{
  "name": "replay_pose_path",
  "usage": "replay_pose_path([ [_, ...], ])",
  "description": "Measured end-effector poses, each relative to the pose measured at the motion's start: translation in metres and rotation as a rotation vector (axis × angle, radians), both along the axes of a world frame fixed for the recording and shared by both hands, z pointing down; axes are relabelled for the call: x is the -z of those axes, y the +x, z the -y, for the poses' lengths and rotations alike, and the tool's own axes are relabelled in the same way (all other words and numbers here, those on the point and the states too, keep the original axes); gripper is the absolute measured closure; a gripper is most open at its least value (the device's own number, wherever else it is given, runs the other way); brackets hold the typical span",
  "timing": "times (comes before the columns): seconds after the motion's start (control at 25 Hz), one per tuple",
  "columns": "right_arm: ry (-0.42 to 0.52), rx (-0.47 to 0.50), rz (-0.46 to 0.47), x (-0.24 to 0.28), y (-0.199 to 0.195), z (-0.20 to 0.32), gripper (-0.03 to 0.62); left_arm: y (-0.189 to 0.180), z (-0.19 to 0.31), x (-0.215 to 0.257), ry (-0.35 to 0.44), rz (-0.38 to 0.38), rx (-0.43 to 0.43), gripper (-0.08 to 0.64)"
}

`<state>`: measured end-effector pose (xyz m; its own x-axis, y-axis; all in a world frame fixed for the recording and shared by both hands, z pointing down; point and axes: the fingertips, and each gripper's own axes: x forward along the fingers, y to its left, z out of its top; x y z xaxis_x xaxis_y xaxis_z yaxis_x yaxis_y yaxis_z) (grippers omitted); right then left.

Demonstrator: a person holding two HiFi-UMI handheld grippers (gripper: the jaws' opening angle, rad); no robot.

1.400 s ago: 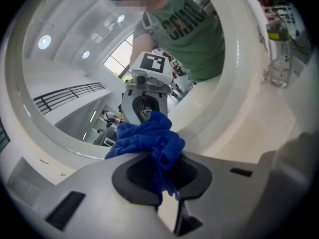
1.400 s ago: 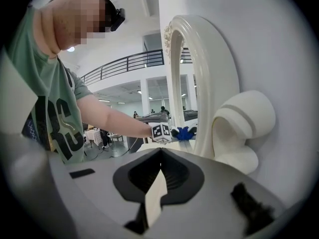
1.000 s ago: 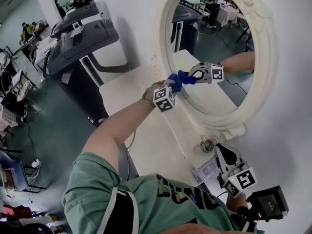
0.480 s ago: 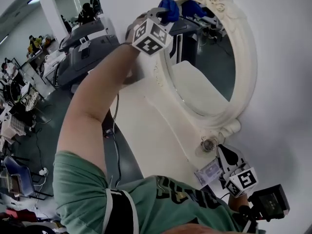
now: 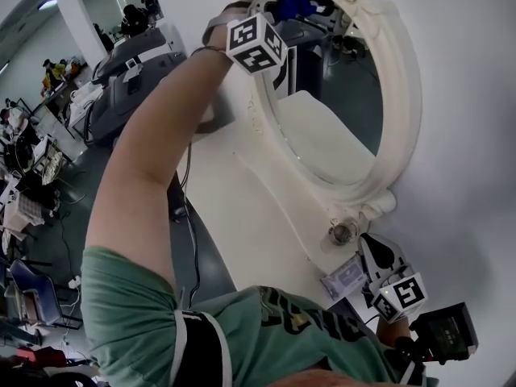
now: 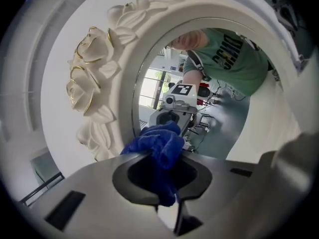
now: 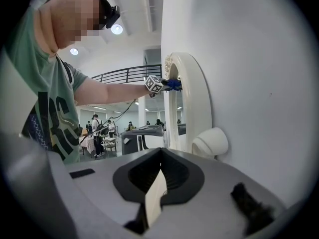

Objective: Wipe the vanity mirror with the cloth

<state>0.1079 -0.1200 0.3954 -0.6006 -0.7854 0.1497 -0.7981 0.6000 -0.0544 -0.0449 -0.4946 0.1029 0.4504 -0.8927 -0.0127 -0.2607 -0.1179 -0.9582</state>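
Cloth: the blue cloth (image 6: pixel 158 146) is bunched between the jaws of the left gripper (image 6: pixel 160 159). It sits at the upper edge of the glass, just beside the frame's inner rim, and seems to touch the glass there.
Mirror: the oval vanity mirror (image 5: pixel 343 95) stands upright on a white vanity top (image 5: pixel 242 208) against a white wall (image 5: pixel 468 95). Its cream frame (image 5: pixel 407 119) has carved roses (image 6: pixel 87 91) at the crown.
Left gripper: clenched on the cloth, with the arm stretched up to the mirror's top.
Right gripper: the right gripper (image 7: pixel 159 183) has its jaws together with nothing I can make out in them (only a pale sliver at the seam). It is held low by the mirror's foot, well apart from the glass.
Step in hand: wiping the top arc of the glass, as I judge it.
Doing it well: press lightly and evenly, since the mirror may rock on its foot. Follow the curve of the inner rim so the cloth does not snag on the roses. Work downward in overlapping strokes, with the cloth wadded forward of the jaw tips so no metal meets the glass.
Count: one mirror, one cloth and two grippers, each with one marker cube (image 5: pixel 256 44). There is also one small card (image 5: pixel 343 280) on the vanity top and one round knob (image 5: pixel 343 232) at the frame's base.
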Motion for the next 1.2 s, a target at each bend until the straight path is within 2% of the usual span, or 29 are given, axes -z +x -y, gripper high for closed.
replay_pose_path([
  [0.16,-0.024,0.02,0.043,-0.015,-0.004,0.015,0.58,0.002,0.013,-0.016,0.001,0.011,-0.023,0.497],
  [0.32,-0.076,0.015,0.011,-0.036,-0.004,0.026,0.58,-0.01,0.035,-0.065,-0.058,0.037,-0.004,0.497],
  [0.48,-0.1,0.005,-0.001,-0.036,-0.008,0.025,0.58,-0.024,0.043,-0.115,-0.106,0.007,0.019,0.497],
  [0.56,-0.122,0.006,-0.006,-0.041,-0.009,0.022,0.58,-0.026,0.04,-0.149,-0.135,0.006,0.025,0.497],
  [0.84,-0.161,0.017,-0.042,-0.04,-0.017,0.02,0.58,-0.021,0.019,-0.299,-0.3,0.087,0.035,0.497],
  [1.0,-0.191,0.013,-0.061,-0.046,-0.017,0.021,0.58,-0.015,0.01,-0.401,-0.419,0.181,0.06,0.497],
  [1.08,-0.21,0.015,-0.067,-0.052,-0.017,0.018,0.58,-0.014,0.005,-0.434,-0.431,0.182,0.082,0.497],
  [1.2,-0.227,0.02,-0.076,-0.055,-0.019,0.017,0.58,-0.014,0.005,-0.44,-0.406,0.173,0.098,0.497],
])
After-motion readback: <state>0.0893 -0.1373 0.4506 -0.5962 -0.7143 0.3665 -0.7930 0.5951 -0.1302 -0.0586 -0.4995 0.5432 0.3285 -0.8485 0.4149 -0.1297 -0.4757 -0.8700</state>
